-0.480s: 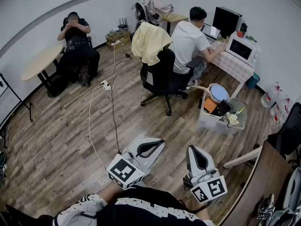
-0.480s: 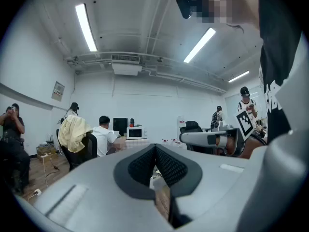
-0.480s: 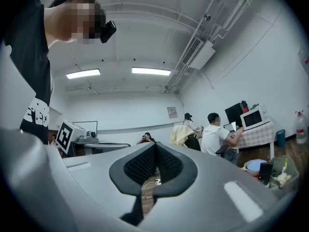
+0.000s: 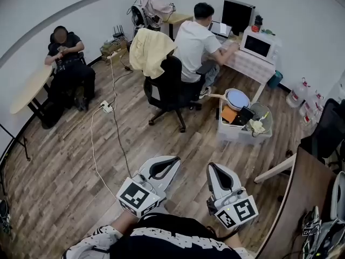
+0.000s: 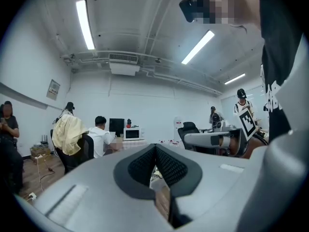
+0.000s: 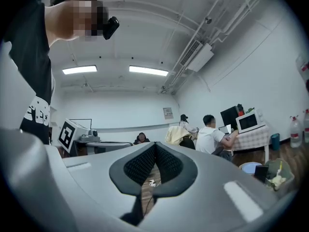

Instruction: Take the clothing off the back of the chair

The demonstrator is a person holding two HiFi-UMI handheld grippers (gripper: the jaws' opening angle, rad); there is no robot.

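Across the room from us, one pale yellow garment (image 4: pixel 150 50) hangs draped over the top of the backrest of one black swivel office chair (image 4: pixel 171 85).

Near our body, low in the head view, sit the left gripper (image 4: pixel 173 162) and the right gripper (image 4: pixel 212 168). They are side by side, apart from each other, and both well apart from the chair. Each gripper's own view shows its jaws pressed together, with nothing between the ribbed pads.

Writing: the cube on each gripper carries black-and-white square markers, patterns only. One small wall notice (image 6: pixel 167 112) is too small to read. The white print on our black shirt (image 4: pixel 161 236) is not legible.

Counts:
- Two seated people: one person in a white shirt (image 4: pixel 193 42) at the cloth-covered desk (image 4: pixel 245 63) just beyond the chair, and one person in dark clothes (image 4: pixel 66 58) by the pale round table (image 4: pixel 24 93).
- One white microwave (image 4: pixel 257 45) and one black monitor (image 4: pixel 237 14) on that desk.
- One clear plastic bin (image 4: pixel 232 133) of oddments, just right of the chair.

Room: the wood-plank floor (image 4: pixel 59 161) lies open between the grippers and the chair. One white power strip (image 4: pixel 106 107) lies to the left of that stretch, and its thin cables (image 4: pixel 116 139) run toward us. A brown tabletop edge (image 4: pixel 294 198) crowds our right side.
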